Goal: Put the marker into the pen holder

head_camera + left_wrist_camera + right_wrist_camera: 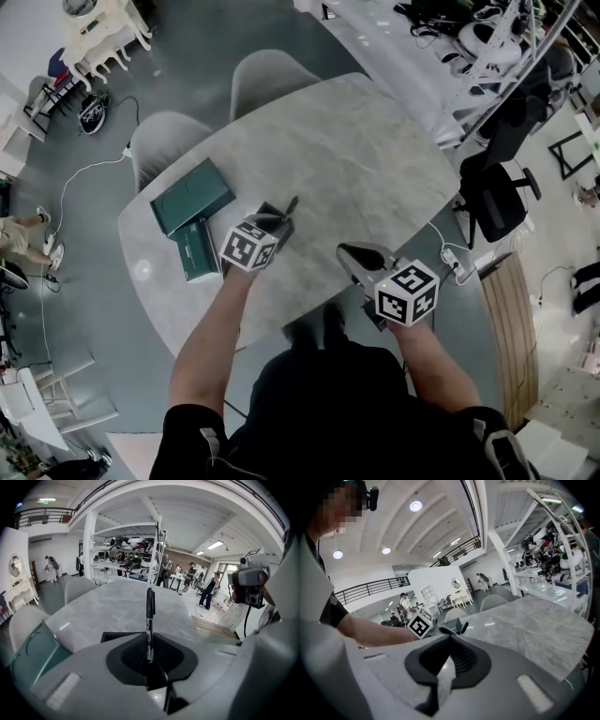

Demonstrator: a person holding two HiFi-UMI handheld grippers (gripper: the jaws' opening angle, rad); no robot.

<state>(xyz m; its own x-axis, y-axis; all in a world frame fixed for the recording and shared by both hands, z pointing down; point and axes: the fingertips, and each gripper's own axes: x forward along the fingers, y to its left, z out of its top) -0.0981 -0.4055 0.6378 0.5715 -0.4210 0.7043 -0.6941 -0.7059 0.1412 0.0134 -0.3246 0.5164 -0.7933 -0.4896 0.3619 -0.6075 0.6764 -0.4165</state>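
A black marker [150,616] stands straight out from my left gripper [149,660], which is shut on its lower end. In the head view this left gripper [278,219] hovers over the near-left part of the grey marble table [366,159], and the marker [291,205] points away from me. Two dark green box-like containers lie just left of it, a larger one [192,195] and a smaller one [195,249]; which is the pen holder I cannot tell. My right gripper [350,252] is shut and holds nothing, over the table's near edge.
Two grey chairs [267,75] stand at the table's far side. A black office chair [495,197] and white shelving [487,56] are off to the right. From the right gripper view the left gripper's marker cube [420,623] shows ahead.
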